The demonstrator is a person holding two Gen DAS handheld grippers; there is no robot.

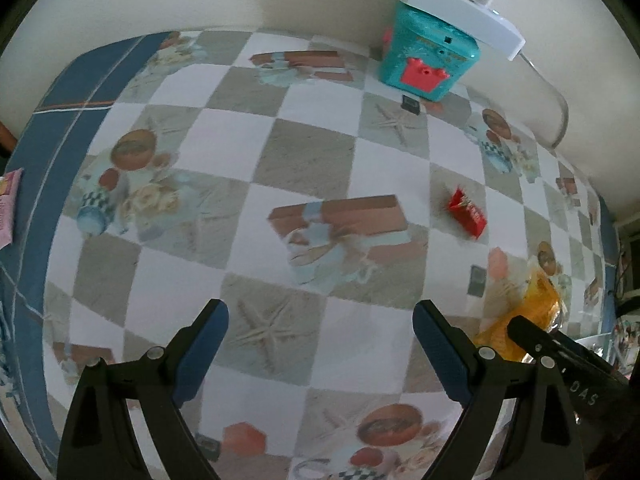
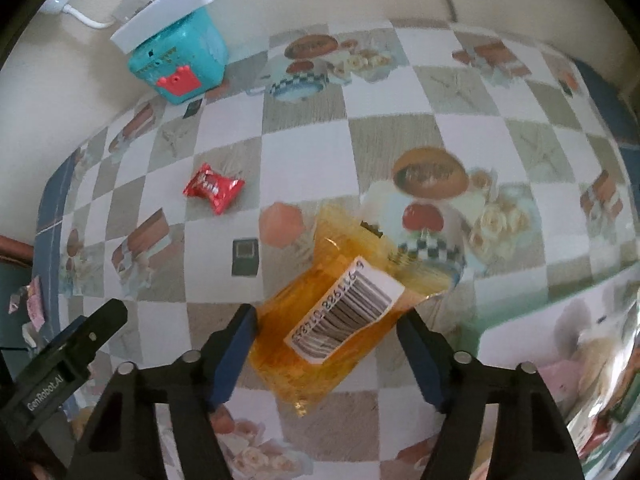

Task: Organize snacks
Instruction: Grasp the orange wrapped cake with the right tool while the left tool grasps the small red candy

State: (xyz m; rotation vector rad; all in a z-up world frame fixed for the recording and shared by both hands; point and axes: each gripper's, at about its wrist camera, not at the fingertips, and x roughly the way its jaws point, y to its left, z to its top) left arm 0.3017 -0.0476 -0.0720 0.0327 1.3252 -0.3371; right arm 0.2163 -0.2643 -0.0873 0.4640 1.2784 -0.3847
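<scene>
While the bench (image 1: 256,152) spread wide under its chequered cloth of grey and white squares printed with starfish, bowls and boxes, a pale wall rose along its far edge. Against that wall stood a teal toy box (image 2: 180,64) with a coral-red crown on its front, and a white power strip (image 2: 168,4) lay across its top, its cord running off along the wall. At the right edge of the right wrist view a shiny heap of other packets (image 2: 600,364) showed, too blurred to tell apart.

An orange snack packet (image 2: 340,312) with a white barcode label sat tilted between the fingers of the right tongs (image 2: 326,356), near the bench's near right part; the fingers stood spread on either side, the left pad at its edge, though I could not tell whether they pressed it. The left tongs (image 1: 320,348) hung released above bare cloth, fingers wide apart, to the left of the right tongs.

A small red wrapped candy (image 2: 214,190) lay alone on the cloth, well apart from the orange packet, farther off and to its left, between it and the teal box.
</scene>
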